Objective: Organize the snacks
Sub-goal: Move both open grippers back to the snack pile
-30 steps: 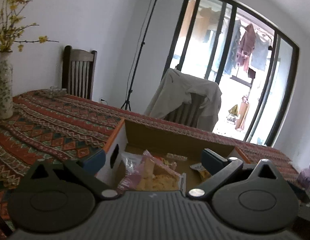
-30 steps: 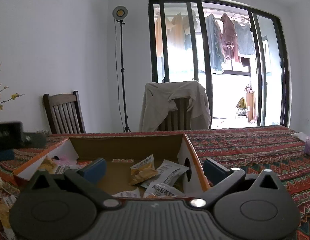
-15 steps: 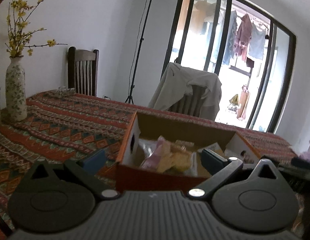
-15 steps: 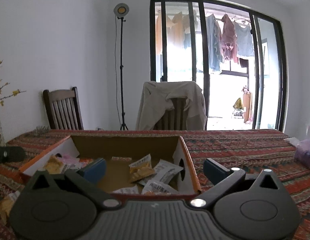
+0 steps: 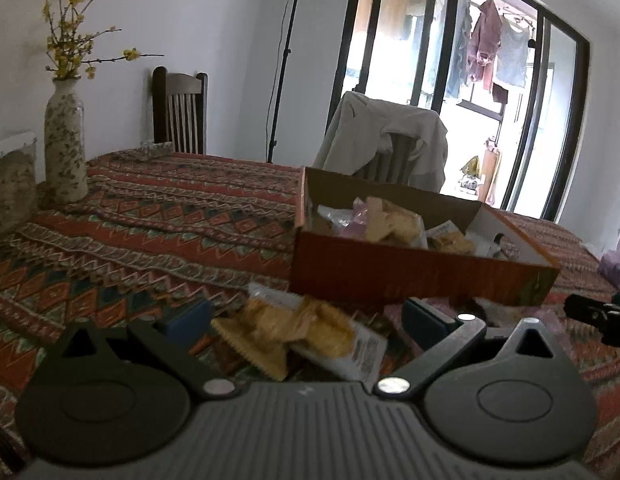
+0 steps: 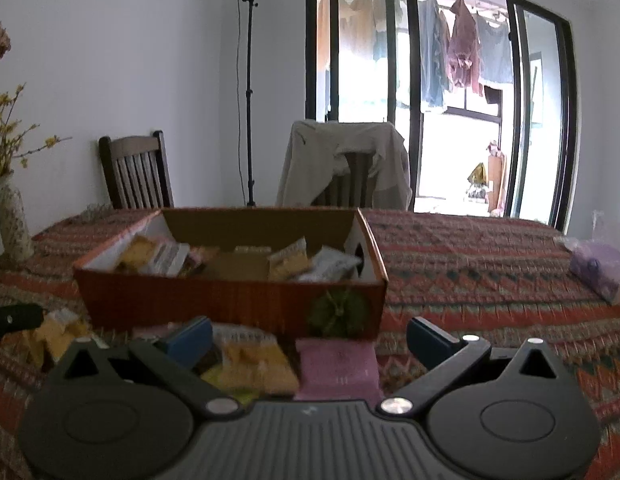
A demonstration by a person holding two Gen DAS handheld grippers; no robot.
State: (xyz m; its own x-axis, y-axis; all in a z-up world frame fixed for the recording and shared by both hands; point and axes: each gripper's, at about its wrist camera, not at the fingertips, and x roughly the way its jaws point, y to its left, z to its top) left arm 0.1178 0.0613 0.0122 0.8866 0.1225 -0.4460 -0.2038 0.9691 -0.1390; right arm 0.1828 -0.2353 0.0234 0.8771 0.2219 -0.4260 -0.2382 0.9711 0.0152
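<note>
Two wrist cameras looked across a table covered in a red, patterned cloth. An open orange cardboard box sat on it, partly filled with snack packets — yellowish crackers in clear wrappers, plus white and pink packs.

In the left wrist view, the left gripper hung low over the cloth with its blue-padded fingers spread wide and nothing between the pads. A cracker packet lay on the cloth within that gap, at 6 o'clock from the box and just in front of its near wall. Whether the fingers touched the packet could not be told. At 3 o'clock, a dark part of the other gripper poked in from the frame edge.

In the right wrist view, the right gripper was also spread wide and empty. Beneath it, at 6 o'clock from the box, lay a yellow snack packet and, just beside it toward 3 o'clock, a pink packet. More yellow packets lay at 9 o'clock near the frame edge.

Farther off stood a flowered vase with yellow blossoms at 10 o'clock, a dark wooden chair, a second chair draped with a pale jacket, a light stand — and a glass door with laundry hanging beyond. A purple bag rested on the cloth at 3 o'clock.
</note>
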